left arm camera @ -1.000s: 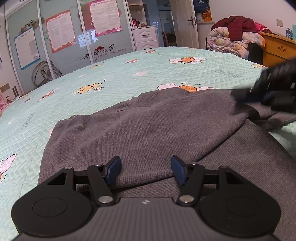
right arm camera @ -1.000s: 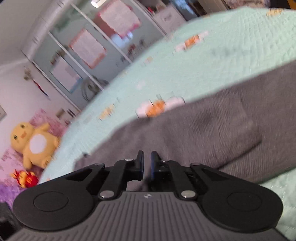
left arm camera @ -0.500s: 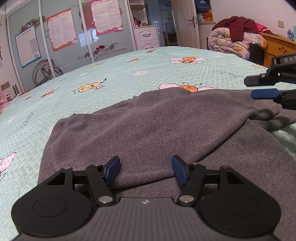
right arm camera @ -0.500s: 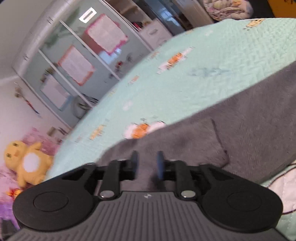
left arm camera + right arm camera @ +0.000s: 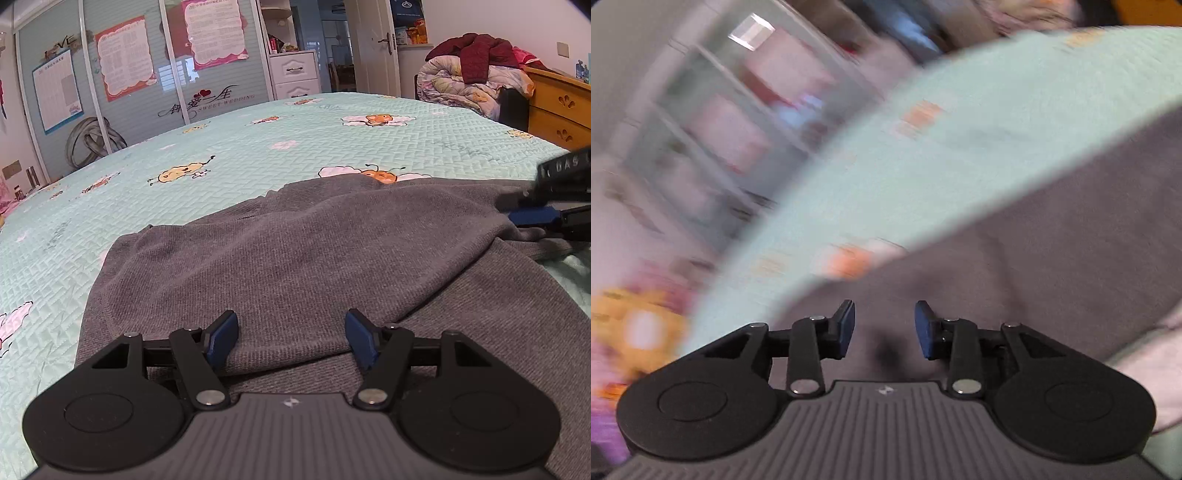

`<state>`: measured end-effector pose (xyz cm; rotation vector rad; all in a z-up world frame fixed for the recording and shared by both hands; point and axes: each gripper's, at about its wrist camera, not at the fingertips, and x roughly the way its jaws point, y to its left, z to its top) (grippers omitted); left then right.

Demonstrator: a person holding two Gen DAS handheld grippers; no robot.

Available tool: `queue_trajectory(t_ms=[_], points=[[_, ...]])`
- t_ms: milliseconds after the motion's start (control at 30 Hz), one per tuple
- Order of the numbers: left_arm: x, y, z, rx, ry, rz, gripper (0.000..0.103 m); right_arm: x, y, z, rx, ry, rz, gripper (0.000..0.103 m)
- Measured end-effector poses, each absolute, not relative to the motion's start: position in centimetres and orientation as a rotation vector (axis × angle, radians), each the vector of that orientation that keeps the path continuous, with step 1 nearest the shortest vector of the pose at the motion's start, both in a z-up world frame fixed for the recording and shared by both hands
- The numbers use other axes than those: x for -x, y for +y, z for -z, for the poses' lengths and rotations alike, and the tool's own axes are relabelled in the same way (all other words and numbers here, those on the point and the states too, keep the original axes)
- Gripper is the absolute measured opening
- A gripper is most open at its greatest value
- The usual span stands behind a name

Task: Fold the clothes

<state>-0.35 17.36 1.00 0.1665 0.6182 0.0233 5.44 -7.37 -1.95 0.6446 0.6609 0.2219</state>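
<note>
Across the mint-green quilted bedspread (image 5: pixel 258 147) we list one grey knit garment (image 5: pixel 314 258), lying partly folded, an upper layer doubled over a lower one. Over the garment's near folded edge we hold the left gripper (image 5: pixel 291 334), blue pads spread wide, gripping nothing. At the garment's far right end sits our right gripper (image 5: pixel 885 328), fingers parted with nothing between them; that view is motion-blurred.

Left tongs (image 5: pixel 291 338) and right tongs (image 5: pixel 885 328) both gape wide, gripping nothing.
</note>
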Motion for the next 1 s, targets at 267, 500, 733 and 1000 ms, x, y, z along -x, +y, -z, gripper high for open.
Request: queue_trajectory(t_ms=[267, 500, 733, 1000], points=[[0.3, 17.8, -1.1, -0.140, 0.620, -0.013, 0.069, -5.3, -10.1, 1.2, -0.774, 0.567, -0.213, 0.038], [0.8, 19.0, -3.4, 0.083, 0.592, 0.074, 0.060, -6.5, -12.8, 2.6, -0.971, 0.520, -0.282, 0.049], [-3.9, 15.2, -5.4, 0.252, 0.584, 0.261, 0.058, -7.2, -14.4, 3.1, -1.074, 0.481, -0.334, 0.049], [-8.7, 10.5, -1.6, 0.323, 0.714, 0.394, 0.043, -6.4, -14.6, 2.8, -1.011, 0.518, -0.297, 0.049]])
